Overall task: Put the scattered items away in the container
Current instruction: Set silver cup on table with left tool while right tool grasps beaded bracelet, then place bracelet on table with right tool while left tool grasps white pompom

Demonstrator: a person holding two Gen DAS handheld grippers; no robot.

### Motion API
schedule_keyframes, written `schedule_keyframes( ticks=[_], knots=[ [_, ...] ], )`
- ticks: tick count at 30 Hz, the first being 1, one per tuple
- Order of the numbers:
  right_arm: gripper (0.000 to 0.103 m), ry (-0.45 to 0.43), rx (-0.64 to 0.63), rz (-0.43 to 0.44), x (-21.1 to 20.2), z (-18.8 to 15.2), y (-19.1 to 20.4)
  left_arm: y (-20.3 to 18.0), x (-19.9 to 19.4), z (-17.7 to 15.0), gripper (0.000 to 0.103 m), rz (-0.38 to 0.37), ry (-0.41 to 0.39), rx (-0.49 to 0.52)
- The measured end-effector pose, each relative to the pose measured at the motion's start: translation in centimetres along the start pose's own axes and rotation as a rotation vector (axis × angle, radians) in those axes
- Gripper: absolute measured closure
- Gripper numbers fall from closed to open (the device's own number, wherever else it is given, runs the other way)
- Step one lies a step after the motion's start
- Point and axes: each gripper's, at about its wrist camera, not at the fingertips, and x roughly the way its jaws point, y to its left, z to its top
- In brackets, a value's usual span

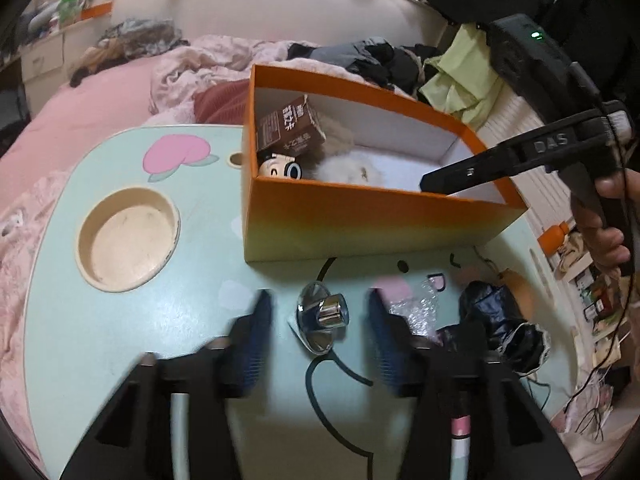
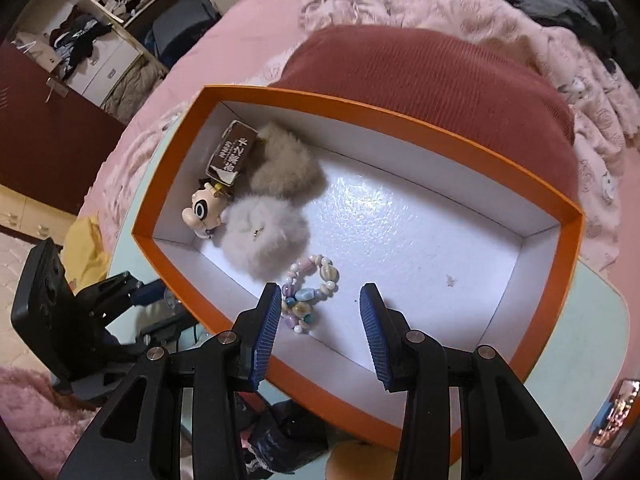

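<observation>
A pale green cartoon-printed table (image 1: 120, 332) is occupied by an orange box (image 2: 568, 240), in which a brown carton (image 2: 232, 156), two fur pompoms and a bead bracelet (image 2: 310, 292) are held. The right gripper (image 2: 318, 316) is poised above it, fingers apart. A chrome knob (image 1: 324, 314) is flanked, untouched, by the left gripper (image 1: 318, 320), fingers spread.

Soft dim indoor light, white glare patch on the glossy floor of the orange box (image 2: 384, 216), motion blur smearing the left gripper's fingers (image 1: 262, 312), right wrist view sharper, strong fisheye bending and dark vignette at the edges, faint shadows on the tabletop (image 1: 120, 320)
</observation>
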Motion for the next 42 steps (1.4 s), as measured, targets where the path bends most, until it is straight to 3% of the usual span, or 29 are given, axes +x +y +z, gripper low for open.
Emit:
schedule_keyframes(
  ticks=[9, 12, 14, 17, 24, 30, 32, 35, 36, 42],
  knots=[
    [0.061, 0.140, -0.038, 0.047, 2.1, 2.1, 0.4, 1.8, -0.6, 0.1, 0.037, -0.007, -0.031, -0.074],
    [0.061, 0.187, -0.074, 0.011, 3.3, 2.2, 1.2, 2.1, -0.8, 0.0, 0.037, -0.006, -0.038, -0.083],
    [0.064, 0.184, -0.106, -0.041, 3.5, 2.2, 1.8, 2.2, -0.8, 0.1, 0.037, -0.010, -0.036, -0.092],
    [0.080, 0.173, -0.165, -0.119, 3.3, 1.8, 2.2, 2.4, -1.0, 0.2, 0.037, -0.023, -0.045, -0.103],
    [0.086, 0.138, -0.169, -0.087, 2.4, 1.5, 1.1, 2.4, -2.6, 1.2, 0.037, -0.021, -0.104, -0.084],
    [0.087, -0.002, -0.078, 0.007, -0.9, 1.7, -1.9, 1.9, -4.5, 5.0, 0.037, -0.095, -0.134, -0.046],
    [0.087, -0.067, -0.048, 0.050, -3.1, 1.2, -2.7, 1.0, -4.3, 6.5, 0.037, -0.122, -0.093, -0.023],
    [0.087, -0.145, -0.022, 0.115, -6.3, -0.4, -3.1, -1.0, -2.5, 8.6, 0.041, -0.108, 0.029, 0.036],
    [0.087, -0.167, -0.020, 0.127, -7.1, -1.1, -2.9, -1.8, -1.6, 9.1, 0.049, -0.098, 0.071, 0.056],
    [0.087, -0.209, -0.007, 0.183, -8.0, -5.3, 0.2, -5.0, 3.8, 10.3, 0.061, 0.024, 0.274, 0.154]
  ],
)
